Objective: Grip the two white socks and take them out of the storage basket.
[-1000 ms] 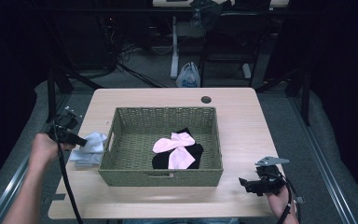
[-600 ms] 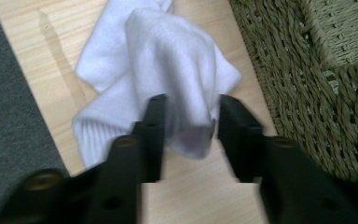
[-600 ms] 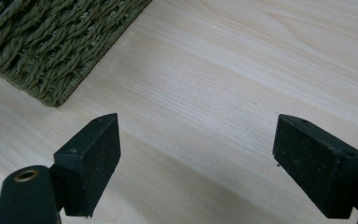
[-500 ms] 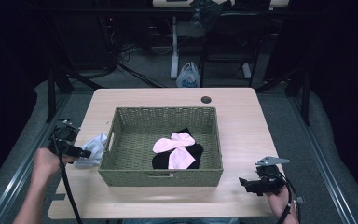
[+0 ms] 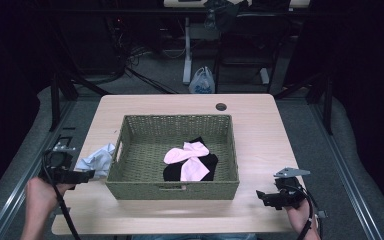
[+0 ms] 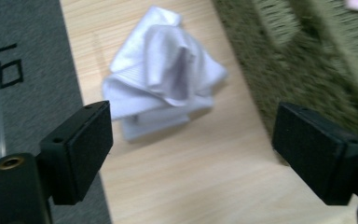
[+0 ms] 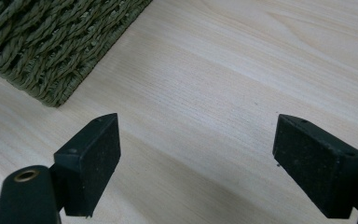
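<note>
At the lower left of the high view, your left tongs (image 5: 87,175) sat low over the worktop (image 5: 260,145), jaws spread wide and gripping nothing. Just above them in that frame lay the crumpled white cloth (image 5: 97,159), resting on the wood beside the left wall of the green wicker basket (image 5: 175,190) (whether cloth and basket touched, I could not tell). From the left gripper view the cloth (image 6: 161,70) filled the upper middle, beyond the two black jaws and not between them, with the basket's weave (image 6: 307,51) blurred at the upper right.

Your right tongs (image 5: 261,196) were at the lower right of the high view, apart from the basket's near right corner, jaws equally wide and empty; the right gripper view showed bare wood between them and a basket corner (image 7: 51,46) at the upper left.

Inside the basket, pink socks (image 5: 187,157) lay across a black garment (image 5: 207,172).
</note>
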Tool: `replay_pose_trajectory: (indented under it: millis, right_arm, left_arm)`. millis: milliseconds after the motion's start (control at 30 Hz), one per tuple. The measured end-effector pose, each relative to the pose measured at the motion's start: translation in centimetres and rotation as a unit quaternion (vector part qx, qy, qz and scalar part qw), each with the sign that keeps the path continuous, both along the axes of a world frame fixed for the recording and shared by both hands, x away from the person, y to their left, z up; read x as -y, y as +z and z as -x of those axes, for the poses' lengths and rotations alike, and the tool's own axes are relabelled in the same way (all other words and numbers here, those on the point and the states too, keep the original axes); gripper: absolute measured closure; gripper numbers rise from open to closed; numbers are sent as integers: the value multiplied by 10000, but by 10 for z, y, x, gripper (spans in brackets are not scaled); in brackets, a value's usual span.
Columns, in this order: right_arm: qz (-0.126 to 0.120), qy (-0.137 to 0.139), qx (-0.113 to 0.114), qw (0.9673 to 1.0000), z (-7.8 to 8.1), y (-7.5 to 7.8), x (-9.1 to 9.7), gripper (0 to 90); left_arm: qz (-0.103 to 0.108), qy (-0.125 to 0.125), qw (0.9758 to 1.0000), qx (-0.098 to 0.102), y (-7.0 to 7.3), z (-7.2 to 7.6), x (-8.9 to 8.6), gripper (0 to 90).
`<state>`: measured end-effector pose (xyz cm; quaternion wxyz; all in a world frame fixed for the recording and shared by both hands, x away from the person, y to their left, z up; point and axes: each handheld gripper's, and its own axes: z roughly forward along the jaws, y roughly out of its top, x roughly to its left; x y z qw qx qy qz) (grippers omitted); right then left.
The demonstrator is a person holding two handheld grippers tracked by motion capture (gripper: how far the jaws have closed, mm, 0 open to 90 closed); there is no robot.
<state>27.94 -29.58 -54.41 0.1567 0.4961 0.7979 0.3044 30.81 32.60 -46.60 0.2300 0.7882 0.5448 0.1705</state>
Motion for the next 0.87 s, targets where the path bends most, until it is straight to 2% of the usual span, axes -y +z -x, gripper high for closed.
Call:
replay_pose_trajectory:
  millis: [133, 233, 467, 500, 567, 667, 733, 867]
  right_arm:
    - [11, 27, 6, 10000, 1, 1, 0, 147]
    - [10, 22, 11, 10000, 1, 1, 0, 147]
    - [31, 35, 11, 10000, 0, 0, 0, 147]
    - [14, 32, 13, 10000, 1, 0, 0, 147]
    - [9, 28, 11, 10000, 1, 0, 0, 147]
    - [4, 49, -1, 10000, 0, 0, 0, 147]
    - [18, 85, -14, 10000, 0, 0, -1, 147]
    - [15, 102, 49, 9999, 1, 1, -2, 147]
  left_arm:
    - [33, 25, 10000, 49, -8, 17, 3, 120]
    - [172, 97, 9998, 49, -16, 27, 0, 120]
    - [317, 185, 9993, -118, -43, 46, 7, 107]
    - [284, 231, 9993, -114, -48, 50, 8, 119]
    - [352, 310, 9989, -62, -56, 56, 9, 112]
    - [251, 346, 9990, -141, -64, 59, 9, 111]
    - [316, 431, 9984, -201, -70, 58, 6, 97]
    - [200, 413, 9986, -281, -81, 53, 9, 59]
